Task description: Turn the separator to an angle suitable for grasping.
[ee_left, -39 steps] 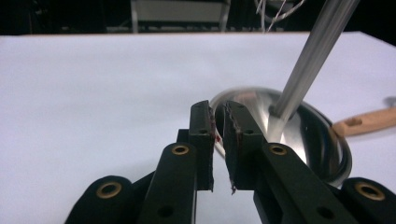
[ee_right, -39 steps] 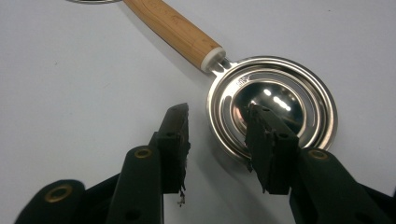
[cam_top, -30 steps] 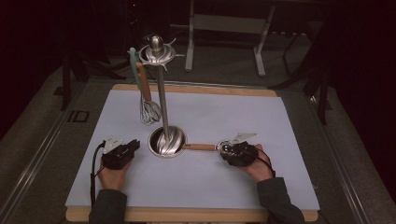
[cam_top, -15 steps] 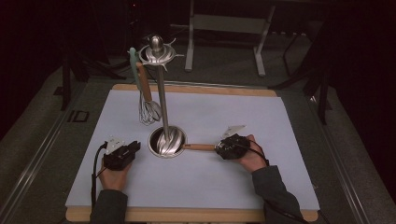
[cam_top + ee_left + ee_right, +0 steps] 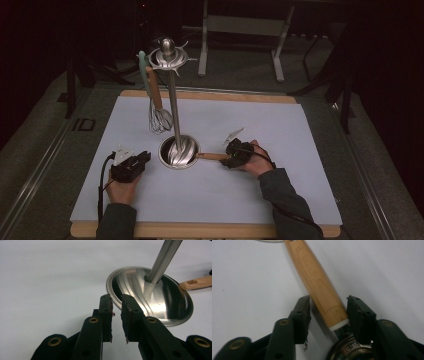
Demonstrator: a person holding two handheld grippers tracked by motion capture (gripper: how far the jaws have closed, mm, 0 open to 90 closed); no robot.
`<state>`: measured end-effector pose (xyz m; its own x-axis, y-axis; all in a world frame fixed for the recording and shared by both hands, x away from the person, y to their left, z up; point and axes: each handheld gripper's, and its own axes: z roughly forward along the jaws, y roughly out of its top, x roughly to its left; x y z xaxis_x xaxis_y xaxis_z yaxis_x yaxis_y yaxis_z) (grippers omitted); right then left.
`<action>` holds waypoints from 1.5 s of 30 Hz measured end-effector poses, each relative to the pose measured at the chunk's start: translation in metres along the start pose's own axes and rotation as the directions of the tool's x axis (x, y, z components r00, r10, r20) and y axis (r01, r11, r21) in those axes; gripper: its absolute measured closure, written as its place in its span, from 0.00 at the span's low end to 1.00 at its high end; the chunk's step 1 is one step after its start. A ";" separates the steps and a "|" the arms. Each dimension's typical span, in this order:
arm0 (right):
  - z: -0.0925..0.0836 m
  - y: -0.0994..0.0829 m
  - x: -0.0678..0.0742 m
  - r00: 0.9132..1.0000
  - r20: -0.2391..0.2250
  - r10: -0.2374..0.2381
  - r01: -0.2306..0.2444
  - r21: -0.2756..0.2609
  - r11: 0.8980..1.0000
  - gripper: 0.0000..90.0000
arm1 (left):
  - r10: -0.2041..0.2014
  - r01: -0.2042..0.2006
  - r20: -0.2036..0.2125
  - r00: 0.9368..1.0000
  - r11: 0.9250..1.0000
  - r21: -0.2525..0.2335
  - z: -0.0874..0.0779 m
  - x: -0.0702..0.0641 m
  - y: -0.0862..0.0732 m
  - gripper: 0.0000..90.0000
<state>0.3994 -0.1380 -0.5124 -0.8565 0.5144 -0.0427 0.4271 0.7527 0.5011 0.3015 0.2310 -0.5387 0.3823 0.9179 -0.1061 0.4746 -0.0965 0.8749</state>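
Observation:
A wooden utensil handle (image 5: 211, 156) lies flat on the white mat, one end touching the round steel base (image 5: 178, 152) of a utensil stand. My right gripper (image 5: 229, 159) is around the handle's other end. In the right gripper view the handle (image 5: 317, 285) runs between its jaws; they have just been closing, and thin gaps still show at both pads, so my right gripper (image 5: 328, 299) is open. A metal part (image 5: 348, 350) of the utensil shows below the handle's white collar. My left gripper (image 5: 144, 159) rests left of the base (image 5: 150, 297); it (image 5: 116, 297) is slightly open and holds nothing.
The stand's steel pole (image 5: 172, 105) rises from the base to a hook ring (image 5: 167, 57). A whisk (image 5: 159, 117) with a wooden handle hangs from it on the left. The white mat (image 5: 280, 130) covers a wooden board (image 5: 200, 230). Dark metal frames stand behind the table.
My right gripper has slid left along the wooden handle toward the stand's base. The left gripper, the stand and the whisk have stayed in place.

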 end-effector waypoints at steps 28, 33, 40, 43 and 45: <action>-0.013 -0.003 -0.018 0.982 -0.119 0.145 -0.126 0.151 0.980 0.69 | 0.006 -0.006 -0.004 1.000 1.000 0.011 0.001 -0.001 0.000 0.87; -0.016 -0.002 -0.019 0.979 -0.137 0.149 -0.129 0.142 0.981 0.71 | 0.007 -0.007 -0.006 1.000 1.000 0.010 0.001 -0.001 0.000 0.86; -0.014 -0.001 -0.019 0.978 -0.136 0.159 -0.138 0.156 0.978 0.77 | 0.006 -0.005 -0.006 1.000 1.000 0.012 0.001 -0.001 0.000 0.86; -0.016 -0.001 -0.018 0.977 -0.145 0.154 -0.132 0.150 0.980 0.78 | 0.007 -0.007 -0.006 1.000 1.000 0.012 0.001 -0.001 0.000 0.86; -0.016 -0.001 -0.019 0.975 -0.153 0.160 -0.136 0.157 0.978 0.78 | 0.008 -0.008 -0.007 1.000 1.000 0.011 0.001 -0.001 0.000 0.86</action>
<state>0.4103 -0.1548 -0.4984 -0.8113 0.5593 0.1705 0.5797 0.7311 0.3599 0.3023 0.2296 -0.5389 0.3801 0.9200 -0.0957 0.4805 -0.1081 0.8703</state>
